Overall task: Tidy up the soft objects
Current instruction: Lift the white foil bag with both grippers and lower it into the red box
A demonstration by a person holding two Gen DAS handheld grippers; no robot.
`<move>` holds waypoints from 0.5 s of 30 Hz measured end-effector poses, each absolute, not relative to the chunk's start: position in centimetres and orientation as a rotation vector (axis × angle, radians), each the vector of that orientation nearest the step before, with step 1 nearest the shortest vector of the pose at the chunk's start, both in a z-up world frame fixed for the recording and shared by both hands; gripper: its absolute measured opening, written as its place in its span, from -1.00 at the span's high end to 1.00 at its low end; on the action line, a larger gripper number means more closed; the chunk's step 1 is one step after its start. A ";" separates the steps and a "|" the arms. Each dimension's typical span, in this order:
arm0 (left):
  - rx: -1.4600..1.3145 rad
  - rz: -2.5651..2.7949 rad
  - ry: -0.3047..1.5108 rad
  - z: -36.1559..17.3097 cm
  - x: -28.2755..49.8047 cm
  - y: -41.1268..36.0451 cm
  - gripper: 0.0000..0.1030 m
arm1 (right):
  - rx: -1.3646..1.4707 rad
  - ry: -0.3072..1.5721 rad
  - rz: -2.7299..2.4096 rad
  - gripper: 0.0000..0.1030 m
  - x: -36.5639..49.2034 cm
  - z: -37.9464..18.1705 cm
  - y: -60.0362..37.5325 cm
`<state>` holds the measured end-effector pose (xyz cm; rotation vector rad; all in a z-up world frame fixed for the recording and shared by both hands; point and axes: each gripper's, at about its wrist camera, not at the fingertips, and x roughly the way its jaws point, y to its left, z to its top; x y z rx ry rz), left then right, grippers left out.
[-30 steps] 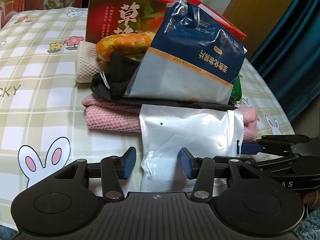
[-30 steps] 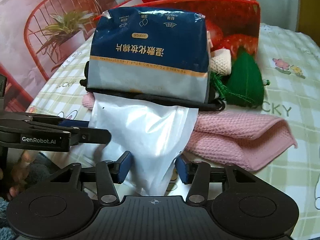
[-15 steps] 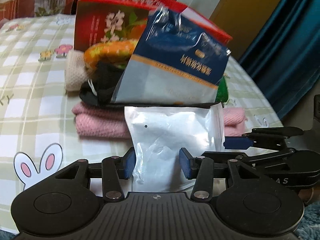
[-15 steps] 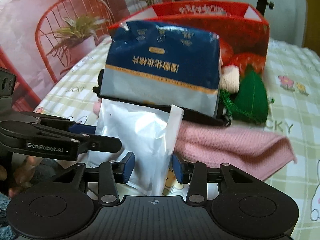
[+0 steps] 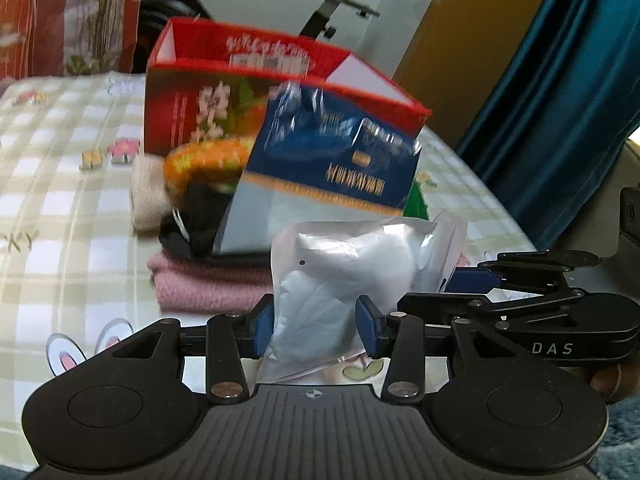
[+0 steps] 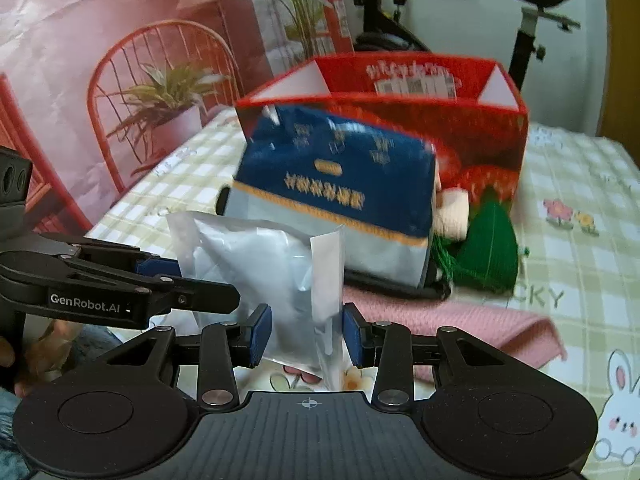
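White plastic crinkles as a sealed pouch (image 5: 340,280) is pinched at both ends: the left gripper (image 5: 316,330) and right gripper (image 6: 306,336), jaws narrowed and just closing, each press blue pads against it. The pouch hangs off the checked tablecloth (image 6: 580,264), long axis running between the grippers, in front of the blue packet (image 6: 340,188), pink towel (image 5: 208,284) and red box (image 6: 400,92).
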<state>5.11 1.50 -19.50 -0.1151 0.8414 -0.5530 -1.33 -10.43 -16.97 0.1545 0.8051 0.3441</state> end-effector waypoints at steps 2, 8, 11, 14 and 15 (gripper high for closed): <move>-0.127 -0.560 0.813 -18.3 5.1 1.7 0.11 | 0.156 0.774 0.347 0.30 -1.4 -16.0 -10.6; -0.246 -0.583 0.735 -14.1 6.8 2.8 0.11 | 0.161 0.671 0.355 0.30 -0.6 -11.9 -11.5; -0.276 -0.578 0.685 -11.7 8.0 2.9 0.11 | 0.137 0.607 0.361 0.30 0.4 -9.5 -11.8; -0.258 -0.563 0.630 -9.5 9.5 2.2 0.11 | 0.123 0.554 0.361 0.30 2.2 -7.5 -12.3; -0.243 -0.558 0.609 -8.8 10.1 1.9 0.11 | 0.108 0.538 0.357 0.30 2.9 -6.9 -12.4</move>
